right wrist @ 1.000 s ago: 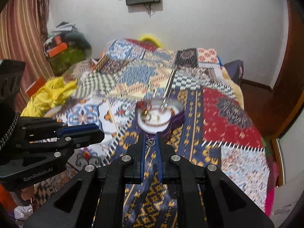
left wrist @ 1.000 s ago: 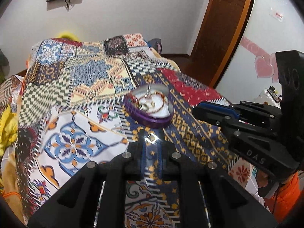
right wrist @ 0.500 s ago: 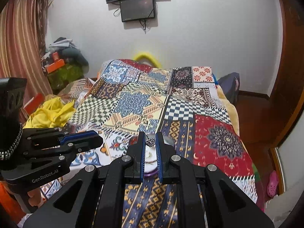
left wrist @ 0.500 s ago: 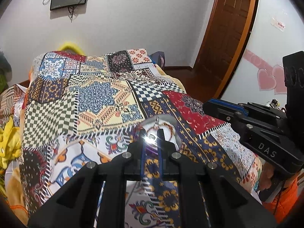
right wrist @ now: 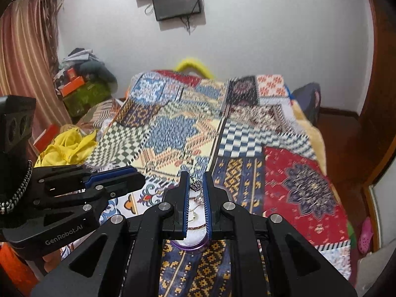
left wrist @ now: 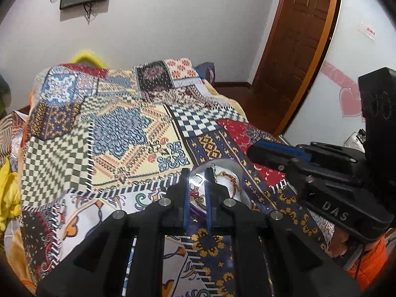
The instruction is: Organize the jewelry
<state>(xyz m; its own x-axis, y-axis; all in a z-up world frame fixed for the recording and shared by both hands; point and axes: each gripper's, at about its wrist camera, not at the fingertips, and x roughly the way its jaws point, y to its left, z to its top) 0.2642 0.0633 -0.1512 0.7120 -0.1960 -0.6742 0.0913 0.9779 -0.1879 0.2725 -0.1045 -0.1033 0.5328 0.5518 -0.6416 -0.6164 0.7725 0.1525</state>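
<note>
The jewelry dish (left wrist: pixel 232 185) sits on the bedspread (left wrist: pixel 118 133), under both grippers, door (left wrist: pixel 292 49) to the right

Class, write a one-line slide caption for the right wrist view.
Right gripper pinches a small silver crown-shaped pendant above a purple-rimmed white jewelry tray on a patchwork bedspread.

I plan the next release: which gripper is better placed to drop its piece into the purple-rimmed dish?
Left, probably: the left gripper holds its shiny ring over the dish, above its white inside, while the right gripper holds its pendant seemingly past the far rim.
</note>
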